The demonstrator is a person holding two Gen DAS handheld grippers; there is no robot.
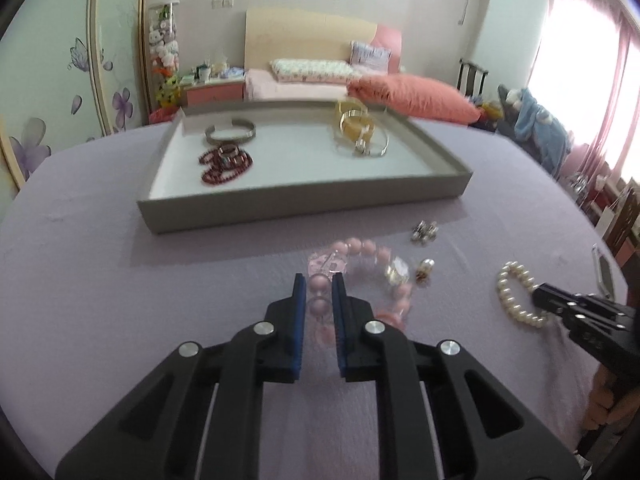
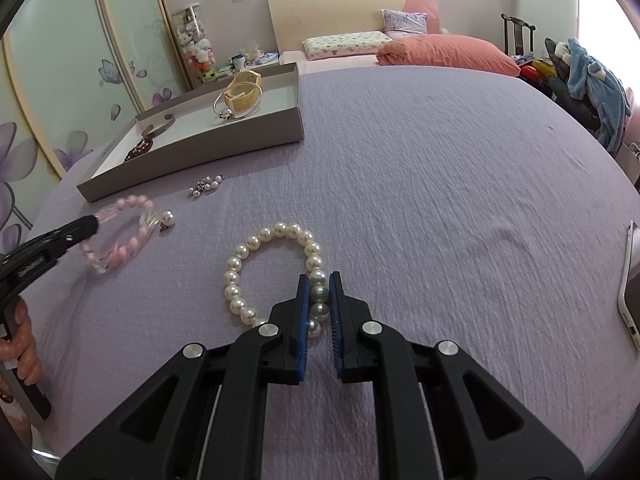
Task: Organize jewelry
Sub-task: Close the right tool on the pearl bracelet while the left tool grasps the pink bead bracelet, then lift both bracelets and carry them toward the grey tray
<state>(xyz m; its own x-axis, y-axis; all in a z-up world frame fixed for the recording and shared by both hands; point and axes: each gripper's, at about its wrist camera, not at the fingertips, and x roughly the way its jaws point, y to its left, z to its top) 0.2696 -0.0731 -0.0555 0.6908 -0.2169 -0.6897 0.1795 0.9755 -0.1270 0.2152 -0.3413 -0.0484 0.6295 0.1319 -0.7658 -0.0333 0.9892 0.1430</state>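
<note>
Two bead bracelets on the bed, at 6 o'clock of the tray (image 1: 304, 216): pink (image 1: 360, 276) clenched in the left tool (image 1: 320, 284), pearl (image 2: 276, 272) in the right tool (image 2: 319, 280); light, limp, slippery; pinch across one bead.

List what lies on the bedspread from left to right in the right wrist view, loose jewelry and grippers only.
Left gripper → pink bracelet → single pearl earring → earring cluster → pearl bracelet → right gripper, shut on that pearl bracelet.
</note>
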